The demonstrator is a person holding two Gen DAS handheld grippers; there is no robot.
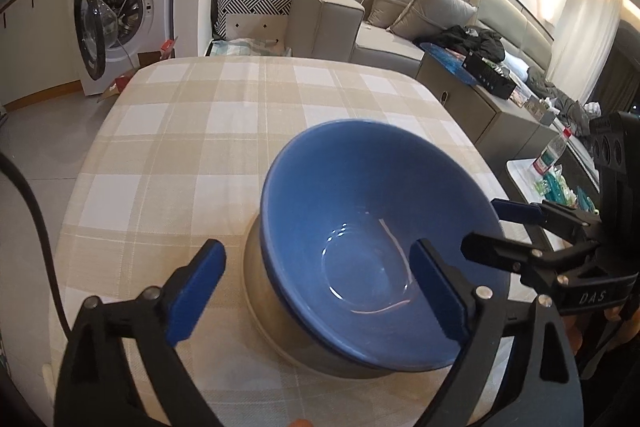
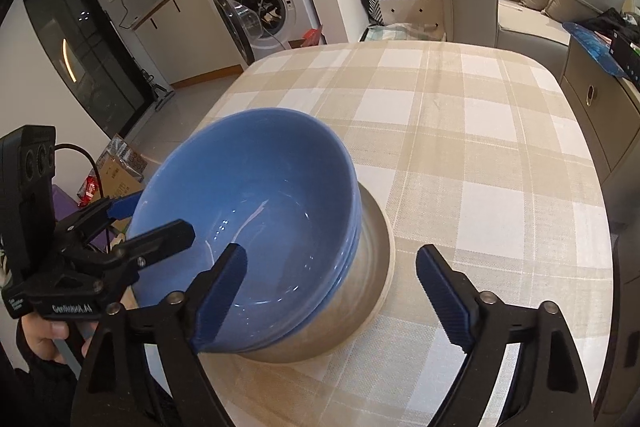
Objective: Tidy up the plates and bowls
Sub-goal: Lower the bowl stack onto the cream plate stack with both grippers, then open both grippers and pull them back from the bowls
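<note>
Both grippers stand released around nested blue bowls (image 1: 372, 239) near the tablecloth's (image 1: 192, 131) near edge: the left gripper (image 1: 320, 291) and right gripper (image 2: 332, 291) each straddle opposite rims, pads clear of the glaze. The stack sits on a beige plate (image 2: 380, 255). Glazed ceramic looks heavy, slick and chippable; the rim, pinched on both faces, seems the safest hold.

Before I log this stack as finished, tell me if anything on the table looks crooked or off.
The blue bowls lean toward the left gripper instead of sitting level on the beige plate. Nothing is spilled or broken.
</note>
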